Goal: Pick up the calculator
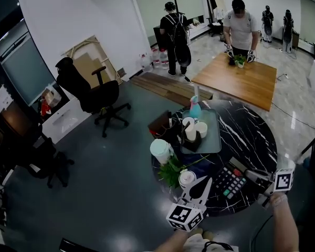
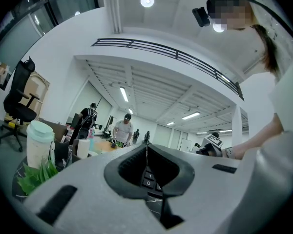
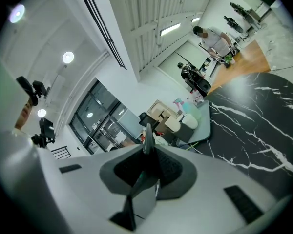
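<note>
Now, calculator [image 1: 230, 181] edge pinched in right hand-held gripper [image 1: 249, 173] near table [image 1: 266, 139] rim (left hand-held gripper [image 1: 206, 181] pressed together).

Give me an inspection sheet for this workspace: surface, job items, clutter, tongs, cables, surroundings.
Surface: round black marble table.
Job's things: calculator at the near edge, gripped at one end.
Clutter: grey tray with cups, spray bottle, mint tumbler, plant.
Grippers: right gripper tongs shut on the calculator, seen edge-on; left gripper tongs tips together, calculator keys showing beyond them.
Cables: thin cable on the floor right of the table.
Surroundings: office chair, wooden table, person standing at it.
</note>
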### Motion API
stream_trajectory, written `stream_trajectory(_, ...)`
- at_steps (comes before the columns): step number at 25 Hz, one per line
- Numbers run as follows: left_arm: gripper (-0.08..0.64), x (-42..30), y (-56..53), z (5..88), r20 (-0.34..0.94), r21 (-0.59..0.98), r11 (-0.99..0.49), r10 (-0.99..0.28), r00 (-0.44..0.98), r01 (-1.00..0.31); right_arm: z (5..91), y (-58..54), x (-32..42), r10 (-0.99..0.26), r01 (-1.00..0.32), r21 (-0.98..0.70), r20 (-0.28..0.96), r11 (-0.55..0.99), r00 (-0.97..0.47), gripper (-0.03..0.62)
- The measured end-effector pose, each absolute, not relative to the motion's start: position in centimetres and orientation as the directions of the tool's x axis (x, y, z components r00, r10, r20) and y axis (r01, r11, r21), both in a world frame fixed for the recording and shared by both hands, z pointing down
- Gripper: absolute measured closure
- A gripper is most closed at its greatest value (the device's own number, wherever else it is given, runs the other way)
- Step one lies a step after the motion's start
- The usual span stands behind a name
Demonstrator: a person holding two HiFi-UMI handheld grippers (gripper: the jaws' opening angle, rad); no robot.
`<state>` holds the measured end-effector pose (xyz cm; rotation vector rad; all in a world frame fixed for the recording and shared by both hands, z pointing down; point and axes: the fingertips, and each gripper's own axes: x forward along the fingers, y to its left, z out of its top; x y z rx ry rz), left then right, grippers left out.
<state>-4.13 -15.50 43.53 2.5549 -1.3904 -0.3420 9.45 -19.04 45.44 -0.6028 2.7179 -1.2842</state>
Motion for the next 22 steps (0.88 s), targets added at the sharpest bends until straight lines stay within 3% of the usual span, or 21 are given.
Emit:
stream_trajectory(7,0.554,-4.1,-15.3,44.1,-0.086,0.298,-0.522,-0.849,0.522,-0.799,46.6,-19.0,9.8,-0.384,-0.352,-0.747,0.14,0.565,-0.913,0.54)
stream_trajectory(22,0.554,-2.6,-14.5,44.7,-0.069,0.306,-0.527,-0.843,0.533,-0.793,46.1,-18.0,11.4,-0.396,-0.315,-0.766,0.087,0.56,-0.914,0.54)
